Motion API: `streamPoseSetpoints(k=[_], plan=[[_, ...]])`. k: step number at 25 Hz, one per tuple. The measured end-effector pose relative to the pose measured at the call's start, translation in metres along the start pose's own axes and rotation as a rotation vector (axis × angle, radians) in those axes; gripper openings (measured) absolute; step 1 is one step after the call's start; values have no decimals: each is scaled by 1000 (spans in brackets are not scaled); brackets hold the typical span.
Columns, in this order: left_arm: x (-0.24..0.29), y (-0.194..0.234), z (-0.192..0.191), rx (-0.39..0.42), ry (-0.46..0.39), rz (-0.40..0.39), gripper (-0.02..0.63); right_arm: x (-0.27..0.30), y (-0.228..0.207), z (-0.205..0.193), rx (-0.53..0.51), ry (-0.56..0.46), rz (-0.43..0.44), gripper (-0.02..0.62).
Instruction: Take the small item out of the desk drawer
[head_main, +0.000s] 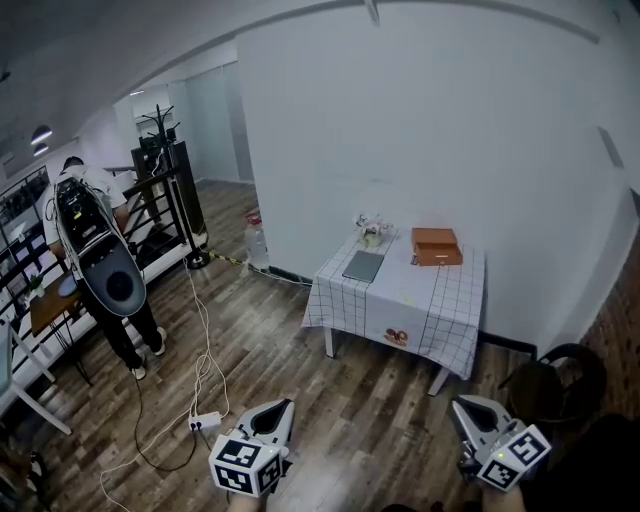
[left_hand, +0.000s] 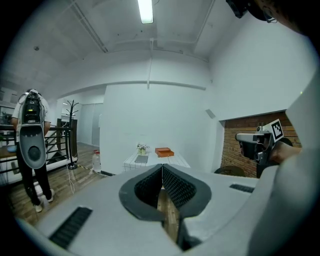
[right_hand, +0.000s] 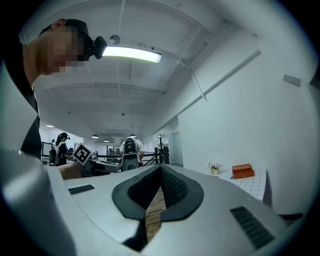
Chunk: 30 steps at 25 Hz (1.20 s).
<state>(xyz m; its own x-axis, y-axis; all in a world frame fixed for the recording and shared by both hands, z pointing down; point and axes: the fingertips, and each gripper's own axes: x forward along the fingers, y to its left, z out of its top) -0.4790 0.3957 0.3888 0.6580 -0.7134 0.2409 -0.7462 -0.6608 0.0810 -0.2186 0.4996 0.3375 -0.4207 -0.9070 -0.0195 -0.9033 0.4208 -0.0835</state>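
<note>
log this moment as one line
stage: standing back from table | left gripper: shut, empty | right gripper: shut, empty | orange box: on table, untouched

Right hand-held gripper (right_hand: 161, 170) jaws together, nothing between, orange box (right_hand: 243, 171) on checked table (right_hand: 250, 186) beyond

White wall (head_main: 430, 120) ahead, plain and unbroken. Floor (head_main: 300, 400): dark wood planks. A small table (head_main: 445, 325) under a white grid-check cloth stands against that wall. Brick wall (head_main: 612, 335) at right, with a dark round chair (head_main: 556, 378) before it. At left: black railing (head_main: 140, 215) and coat stand (head_main: 160, 122). A power strip (head_main: 205, 421) with white cable lies on the floor. Ceiling tube light (left_hand: 146, 11) is lit.
</note>
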Motion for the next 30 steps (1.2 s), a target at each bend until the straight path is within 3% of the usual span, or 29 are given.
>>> streamPoseSetpoints(k=[5, 13, 20, 24, 30], plan=[[-4, 8, -14, -15, 10, -7, 11, 3, 12, -26, 38, 47, 6, 5], [22, 14, -28, -30, 58, -34, 11, 31, -4, -33, 127, 42, 29, 5], [52, 45, -29, -54, 88, 12, 11, 88, -28, -42, 171, 55, 93, 5], [95, 49, -28, -69, 112, -3, 11, 109, -57, -47, 173, 72, 107, 5], [178, 46, -12, -48, 147, -45, 11, 135, -134, -55, 234, 87, 57, 5]])
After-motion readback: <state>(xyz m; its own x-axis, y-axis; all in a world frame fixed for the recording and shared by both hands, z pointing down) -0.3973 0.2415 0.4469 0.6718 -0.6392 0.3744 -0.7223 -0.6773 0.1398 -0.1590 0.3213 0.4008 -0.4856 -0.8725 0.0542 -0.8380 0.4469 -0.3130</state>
